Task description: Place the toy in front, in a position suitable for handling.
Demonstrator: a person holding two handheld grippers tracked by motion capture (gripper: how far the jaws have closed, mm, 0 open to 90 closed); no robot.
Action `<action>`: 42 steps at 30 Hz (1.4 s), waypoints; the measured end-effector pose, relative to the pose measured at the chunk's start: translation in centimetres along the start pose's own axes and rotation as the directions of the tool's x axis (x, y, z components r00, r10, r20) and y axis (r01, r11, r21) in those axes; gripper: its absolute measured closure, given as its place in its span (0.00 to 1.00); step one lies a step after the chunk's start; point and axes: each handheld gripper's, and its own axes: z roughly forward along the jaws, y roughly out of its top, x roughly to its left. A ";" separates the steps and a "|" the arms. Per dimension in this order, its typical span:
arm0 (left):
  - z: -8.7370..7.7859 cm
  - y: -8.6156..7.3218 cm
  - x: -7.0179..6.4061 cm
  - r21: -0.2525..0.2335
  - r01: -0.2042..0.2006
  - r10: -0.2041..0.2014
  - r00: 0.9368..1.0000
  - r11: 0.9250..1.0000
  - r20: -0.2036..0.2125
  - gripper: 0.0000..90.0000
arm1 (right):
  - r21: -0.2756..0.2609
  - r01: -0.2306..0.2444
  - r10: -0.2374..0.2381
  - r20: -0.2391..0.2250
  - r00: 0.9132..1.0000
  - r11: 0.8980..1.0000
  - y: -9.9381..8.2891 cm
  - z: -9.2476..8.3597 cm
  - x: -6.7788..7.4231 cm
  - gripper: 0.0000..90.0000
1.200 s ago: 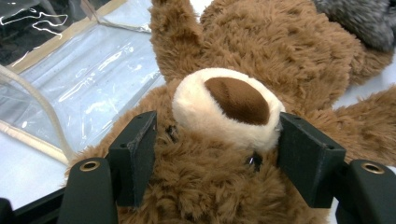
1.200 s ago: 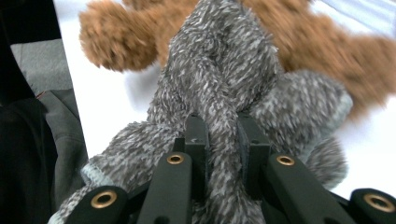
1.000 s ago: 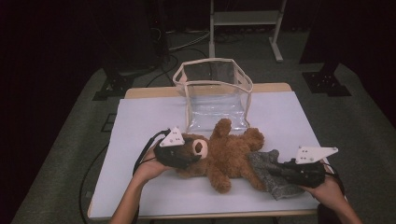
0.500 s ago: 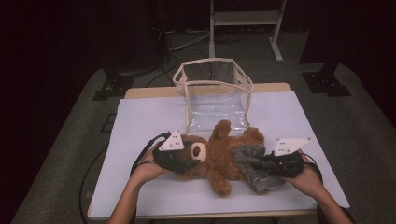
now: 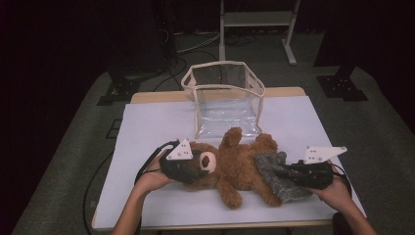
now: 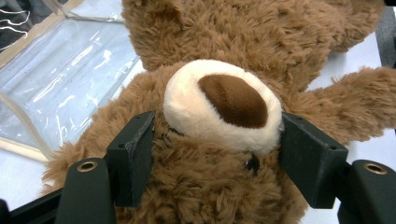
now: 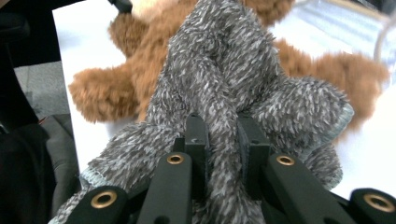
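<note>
A brown teddy bear (image 5: 235,166) lies on its back on the white table (image 5: 156,122), head to the left. My left gripper (image 5: 193,171) is shut on the bear's head; in the left gripper view the bear (image 6: 224,98) has its cream muzzle between the pads of the left gripper (image 6: 217,154), which press into the fur on both sides. A grey fuzzy cloth (image 5: 274,169) lies over the bear's lower body. My right gripper (image 5: 286,172) is shut on it. In the right gripper view a fold of the grey cloth (image 7: 224,70) is pinched in the right gripper (image 7: 224,135), with the bear's legs (image 7: 112,88) beyond.
A clear plastic bag with beige trim (image 5: 222,90) stands open-topped just behind the bear, and its clear wall (image 6: 60,70) lies close to the bear's head. A white metal stand (image 5: 254,19) is on the floor beyond the table. The table's front edge is near both hands.
The right gripper has carried the grey cloth leftward, from beside the bear's legs onto its lower body. The left gripper has stayed on the bear's head.
</note>
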 end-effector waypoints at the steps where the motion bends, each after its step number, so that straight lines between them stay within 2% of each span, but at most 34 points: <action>1: -0.1 0.0 0.0 0.002 -0.005 0.005 1.000 1.000 0.004 0.35 | 0.000 0.009 -0.009 -0.003 1.000 1.000 0.4 0.3 0.0 0.85; 4: -0.3 -0.1 -0.2 0.007 -0.009 0.009 1.000 1.000 0.011 0.35 | 0.011 0.013 -0.013 -0.016 1.000 1.000 0.8 1.3 -0.1 0.85; 8: -0.4 -0.1 -0.2 0.009 -0.018 0.018 1.000 1.000 0.023 0.35 | 0.029 -0.014 0.015 -0.039 0.999 0.999 -0.4 2.1 -0.1 0.85; 13: -0.3 0.0 -0.3 0.006 -0.017 0.017 1.000 1.000 0.025 0.35 | 0.072 -0.044 0.046 -0.029 0.999 0.996 -1.9 1.4 -0.2 0.85; 16: -0.3 0.0 -0.2 0.007 -0.014 0.014 1.000 1.000 0.023 0.35 | 0.049 -0.054 0.055 -0.026 0.998 0.997 -1.9 0.7 -0.1 0.85; 19: -0.2 0.0 -0.2 0.005 -0.010 0.010 1.000 1.000 0.021 0.35 | 0.018 -0.023 0.024 -0.028 0.999 1.000 -0.6 0.4 0.3 0.85; 21: -0.2 0.0 -0.2 0.004 -0.010 0.010 1.000 1.000 0.019 0.35 | 0.002 0.015 -0.015 -0.039 0.999 1.000 0.8 0.6 0.7 0.85; 24: -0.2 0.0 -0.2 0.004 -0.009 0.009 1.000 1.000 0.016 0.35 | -0.008 0.070 -0.070 -0.060 0.996 0.998 2.9 1.6 1.4 0.85; 27: -0.2 0.0 -0.1 0.004 -0.004 0.004 1.000 1.000 0.012 0.35 | -0.005 0.108 -0.108 -0.083 0.991 0.994 4.2 3.0 2.1 0.85; 31: -0.1 0.1 -0.1 -0.002 0.005 -0.005 1.000 1.000 0.005 0.35 | 0.044 0.139 -0.135 -0.078 0.988 0.989 4.0 4.3 2.5 0.85; 33: 0.1 0.2 -0.1 -0.001 0.005 -0.005 1.000 1.000 -0.002 0.35 | 0.047 0.121 -0.117 -0.077 0.990 0.992 3.6 4.2 2.2 0.85; 36: 0.4 0.4 0.1 0.001 0.010 -0.010 1.000 1.000 -0.017 0.35 | 0.053 0.127 -0.123 -0.066 0.990 0.991 3.9 3.9 2.3 0.85; 39: 0.6 0.5 0.1 -0.008 0.032 -0.032 0.999 0.999 -0.032 0.35 | 0.059 0.166 -0.161 -0.073 0.984 0.984 5.0 4.5 2.9 0.85; 42: 0.7 0.4 0.2 -0.013 0.038 -0.038 0.998 0.999 -0.041 0.35 | 0.067 0.205 -0.198 -0.095 0.976 0.977 5.9 6.0 3.5 0.85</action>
